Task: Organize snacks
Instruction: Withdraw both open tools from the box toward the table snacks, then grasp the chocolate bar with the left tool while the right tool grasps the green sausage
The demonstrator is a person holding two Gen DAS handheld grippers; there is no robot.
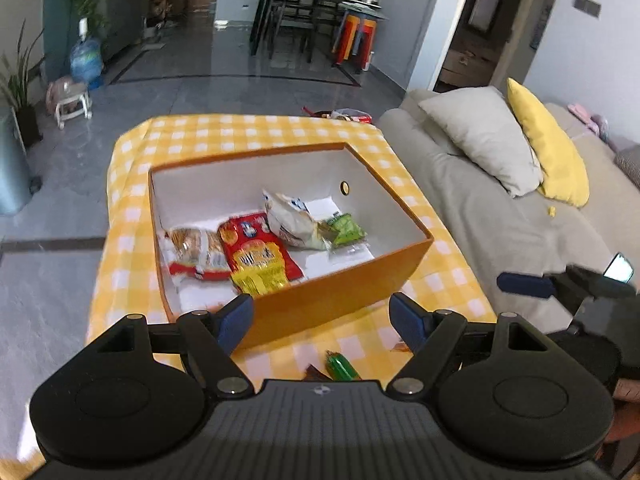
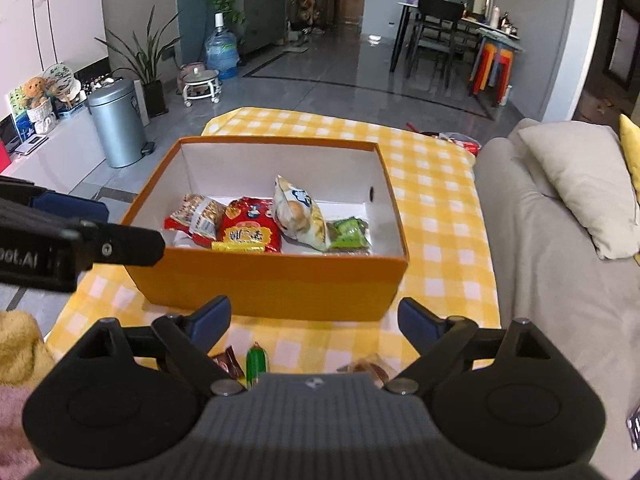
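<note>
An orange box [image 1: 340, 280] [image 2: 280, 284] with white inside walls stands on the yellow checked table [image 2: 440, 208]. In it lie a peanut bag [image 1: 196, 250], a red packet [image 1: 256, 258], a pale puffed bag [image 2: 298, 216] and a green packet [image 2: 348, 234]. My left gripper [image 1: 324, 320] is open and empty just short of the box's near corner. My right gripper [image 2: 316, 320] is open and empty before the box's front wall. On the cloth below the grippers lie a small green packet [image 2: 256, 362], a brown wrapper [image 2: 230, 362] and another wrapper [image 2: 372, 368].
A grey sofa [image 1: 500, 220] with a grey and a yellow cushion runs along the table's right side. More snack packets [image 2: 460, 138] lie at the table's far right corner. A metal bin [image 2: 118, 124] stands on the floor to the left.
</note>
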